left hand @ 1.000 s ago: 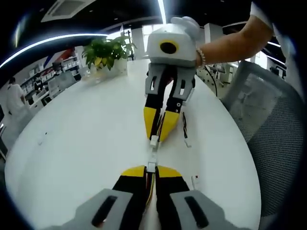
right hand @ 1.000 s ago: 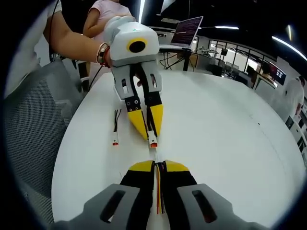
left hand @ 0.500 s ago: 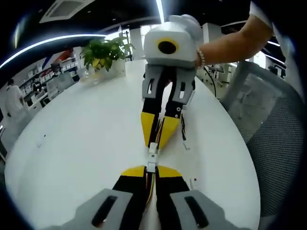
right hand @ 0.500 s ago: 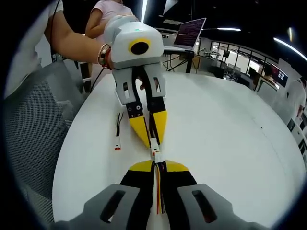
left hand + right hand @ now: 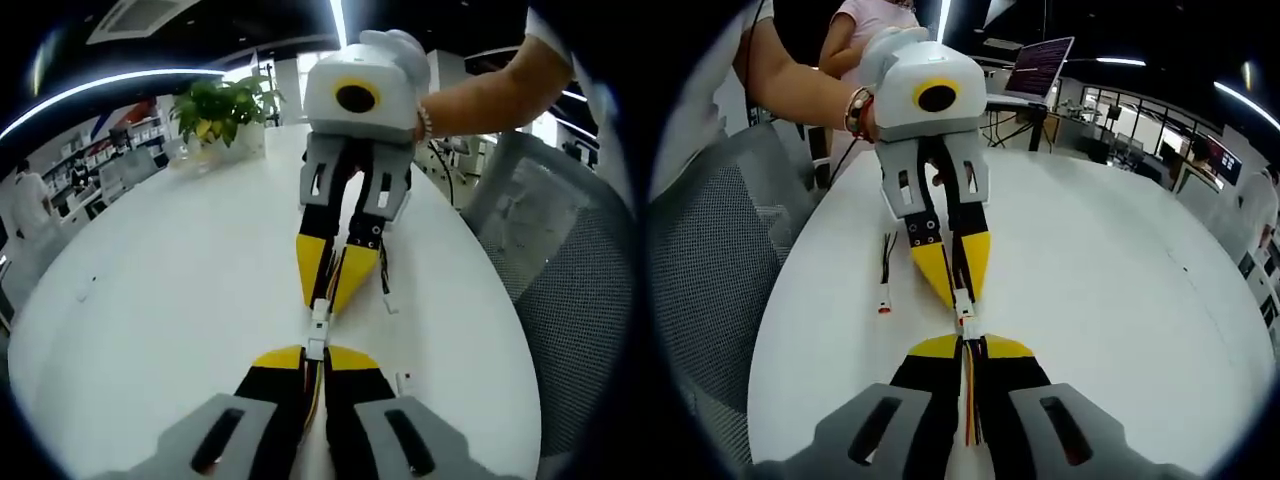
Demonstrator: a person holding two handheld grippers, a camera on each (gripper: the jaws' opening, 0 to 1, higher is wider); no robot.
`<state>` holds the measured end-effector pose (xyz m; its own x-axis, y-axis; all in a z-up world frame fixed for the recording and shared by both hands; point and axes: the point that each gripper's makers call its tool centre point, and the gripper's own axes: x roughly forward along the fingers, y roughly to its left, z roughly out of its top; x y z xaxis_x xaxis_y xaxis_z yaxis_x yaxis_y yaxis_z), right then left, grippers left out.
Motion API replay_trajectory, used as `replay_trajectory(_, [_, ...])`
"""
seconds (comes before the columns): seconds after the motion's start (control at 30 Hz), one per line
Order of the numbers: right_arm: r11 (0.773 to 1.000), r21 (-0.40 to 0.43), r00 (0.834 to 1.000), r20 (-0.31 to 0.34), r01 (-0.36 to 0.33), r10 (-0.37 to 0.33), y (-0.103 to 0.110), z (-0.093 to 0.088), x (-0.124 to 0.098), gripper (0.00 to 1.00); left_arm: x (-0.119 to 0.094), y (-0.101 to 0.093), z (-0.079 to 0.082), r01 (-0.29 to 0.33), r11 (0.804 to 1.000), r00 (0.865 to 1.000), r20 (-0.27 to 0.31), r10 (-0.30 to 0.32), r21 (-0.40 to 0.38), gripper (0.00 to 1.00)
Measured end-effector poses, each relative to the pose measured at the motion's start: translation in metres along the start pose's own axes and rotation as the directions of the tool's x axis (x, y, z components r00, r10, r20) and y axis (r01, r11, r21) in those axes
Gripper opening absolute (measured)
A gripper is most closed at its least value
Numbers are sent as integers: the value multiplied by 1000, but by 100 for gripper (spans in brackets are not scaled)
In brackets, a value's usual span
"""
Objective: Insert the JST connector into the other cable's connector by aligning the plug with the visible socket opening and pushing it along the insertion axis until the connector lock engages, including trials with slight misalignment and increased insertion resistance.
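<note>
Over the white table (image 5: 170, 270) the two grippers face each other tip to tip. My left gripper (image 5: 306, 352) is shut on a cable with red, yellow and black wires, and its white connector (image 5: 315, 346) sticks out of the tips. My right gripper (image 5: 326, 298) is shut on the other cable's white connector (image 5: 320, 312). The two connectors touch end to end in one line. In the right gripper view, my right gripper (image 5: 970, 345) holds its connector (image 5: 968, 326) against the left gripper's (image 5: 958, 293) connector (image 5: 962, 301). I cannot tell how deep the plug sits.
A spare black cable with a red-tipped plug (image 5: 385, 285) (image 5: 883, 272) lies on the table beside the grippers. A potted plant (image 5: 225, 110) stands at the far edge. A grey mesh chair (image 5: 560, 230) (image 5: 700, 270) is at the table's side, and a laptop (image 5: 1040, 65) sits further back.
The grippers have come together along their shared line. A second ago a small gap lay between the two connectors; now they touch.
</note>
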<state>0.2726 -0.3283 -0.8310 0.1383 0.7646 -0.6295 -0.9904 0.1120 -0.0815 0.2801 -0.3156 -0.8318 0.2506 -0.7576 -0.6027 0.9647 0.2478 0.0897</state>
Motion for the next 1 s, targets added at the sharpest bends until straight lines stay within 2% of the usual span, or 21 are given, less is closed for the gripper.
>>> replay_trajectory(0.43, [1000,15,1000,4,7,-7,-1,0,1,3,0,2,0,-6,999,1000,15,7,-45,0])
replay_trajectory(0.73, [1000,-25,1000,-13,6,-7,1,4,1,3,-1,2,-1,-8,999,1000,6,8,-41,0])
replay_trajectory(1.0, [1000,-12,1000,16,20,-20,-4,10,-2,3,-2,3,-3,-13,999,1000,-4,13,-48,0])
